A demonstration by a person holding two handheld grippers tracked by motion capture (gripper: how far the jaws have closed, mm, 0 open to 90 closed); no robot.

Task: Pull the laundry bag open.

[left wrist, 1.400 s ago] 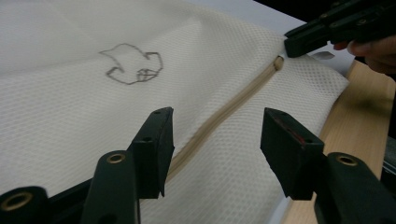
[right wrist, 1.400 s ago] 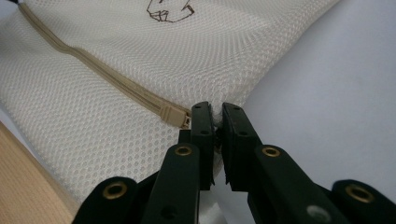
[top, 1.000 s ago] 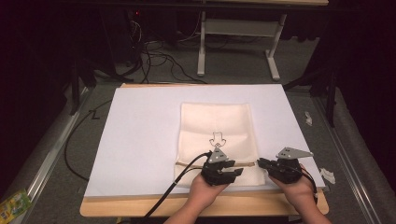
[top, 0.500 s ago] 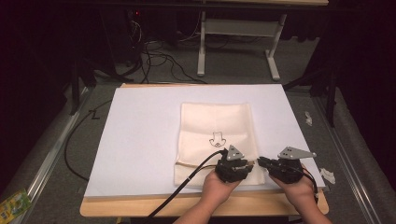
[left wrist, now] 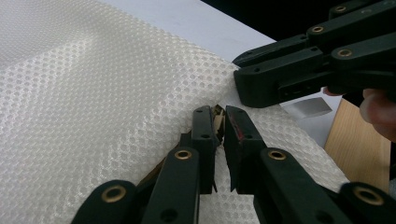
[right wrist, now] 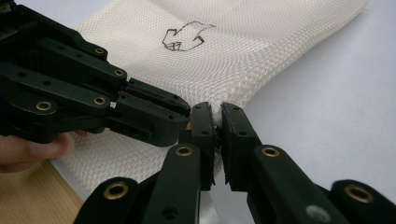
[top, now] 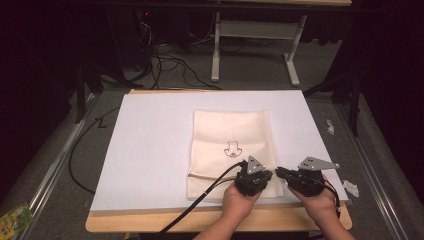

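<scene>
- A cream mesh bag (top: 231, 150) lies flat on a white sheet (top: 150, 150) that covers the wooden table (top: 130, 224). Its weave is a fine honeycomb of small holes, and a small dark line drawing (top: 233, 148) sits near its middle.
- The left gripper (left wrist: 219, 122), black with brass-coloured pivot pins, has its jaws nearly closed, pinching a small tan piece and the mesh near the bag's near right corner.
- The right gripper (right wrist: 215, 122) has its jaws drawn close, nipping the bag's edge at that same corner, just beside the other gripper.
- A grey three-cornered plate (top: 316, 163) tops the right gripper.
- Since a second ago the left gripper has shifted rightward along the bag's near edge, ending close to the right one, which has barely moved.
</scene>
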